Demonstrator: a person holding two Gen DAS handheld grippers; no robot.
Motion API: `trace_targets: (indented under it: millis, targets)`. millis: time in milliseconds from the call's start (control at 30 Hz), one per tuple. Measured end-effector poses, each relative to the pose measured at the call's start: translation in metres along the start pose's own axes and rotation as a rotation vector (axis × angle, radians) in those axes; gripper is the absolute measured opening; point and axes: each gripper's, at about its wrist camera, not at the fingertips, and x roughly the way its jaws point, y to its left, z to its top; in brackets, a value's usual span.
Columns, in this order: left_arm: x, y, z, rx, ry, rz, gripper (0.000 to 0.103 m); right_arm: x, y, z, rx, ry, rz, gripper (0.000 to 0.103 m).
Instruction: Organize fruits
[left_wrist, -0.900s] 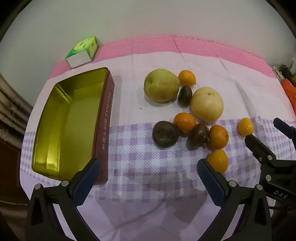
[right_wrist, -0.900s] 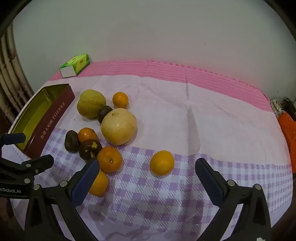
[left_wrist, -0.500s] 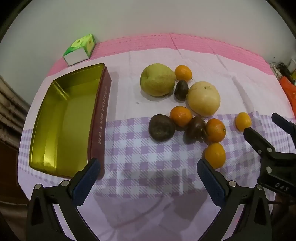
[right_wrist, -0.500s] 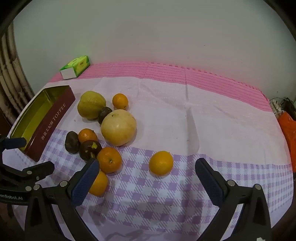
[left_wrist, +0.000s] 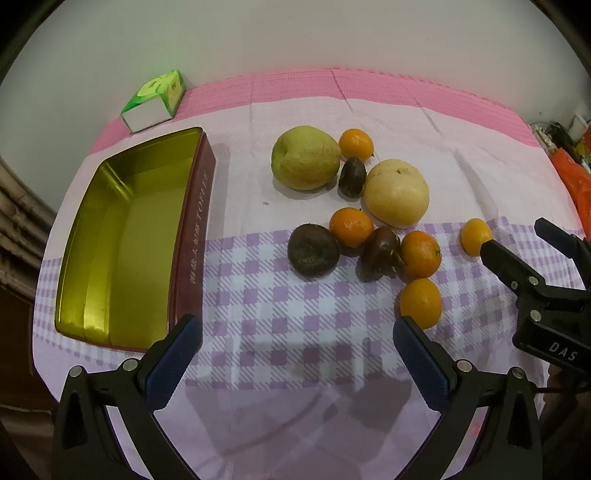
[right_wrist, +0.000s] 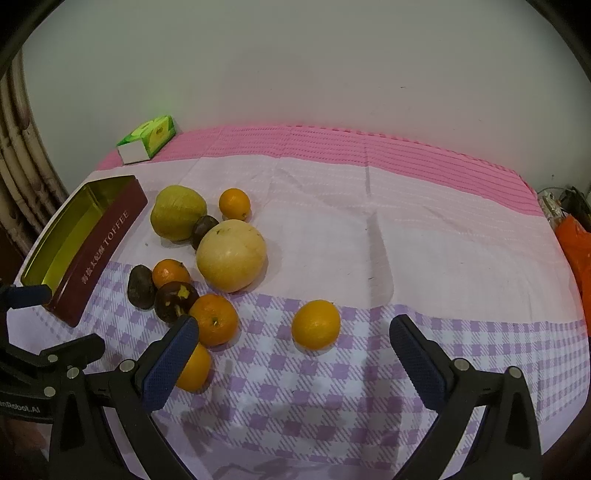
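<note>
Both grippers are drawing back a little from the fruit, so the spread sits slightly farther off than before. Left gripper (left_wrist: 297, 338) is hovering with fingers spread wide, holding nothing; right gripper (right_wrist: 293, 338) is likewise gaping and empty above the lone orange (right_wrist: 316, 324). Remaining fruits (left_wrist: 396, 192) are clustering mid-tablecloth (left_wrist: 258, 295), while the toffee tin (left_wrist: 122, 236) is lying along its left edge.

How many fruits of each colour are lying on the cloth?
Orange: 5, such as the lone orange fruit
Dark brown: 3, such as the dark fruit
Green: 1, the green fruit
Pale yellow: 1, the pale round fruit
Total: 10
</note>
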Motion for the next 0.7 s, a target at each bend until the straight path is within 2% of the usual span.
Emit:
trace_targets:
  millis: [200, 467, 600, 700]
  targets:
    - [0.0014, -0.0024, -0.0017, 0.016, 0.015, 0.01, 0.103, 0.0003, -0.0014, 0.0018, 0.007, -0.005, 0.005, 0.103]
    - [0.0016, 0.0026, -0.0014, -0.015, 0.03, 0.016, 0.103, 0.0009, -0.001, -0.0011, 0.01, -0.003, 0.021, 0.103]
    - [0.0013, -0.0011, 0.0007, -0.002, 0.02, 0.063, 0.103, 0.002, -0.0012, -0.0035, 0.013, -0.004, 0.031, 0.103]
    - [0.0021, -0.0017, 0.0012, -0.002, 0.015, 0.072, 0.103, 0.0026, -0.0018, -0.0042, 0.016, -0.006, 0.034, 0.103]
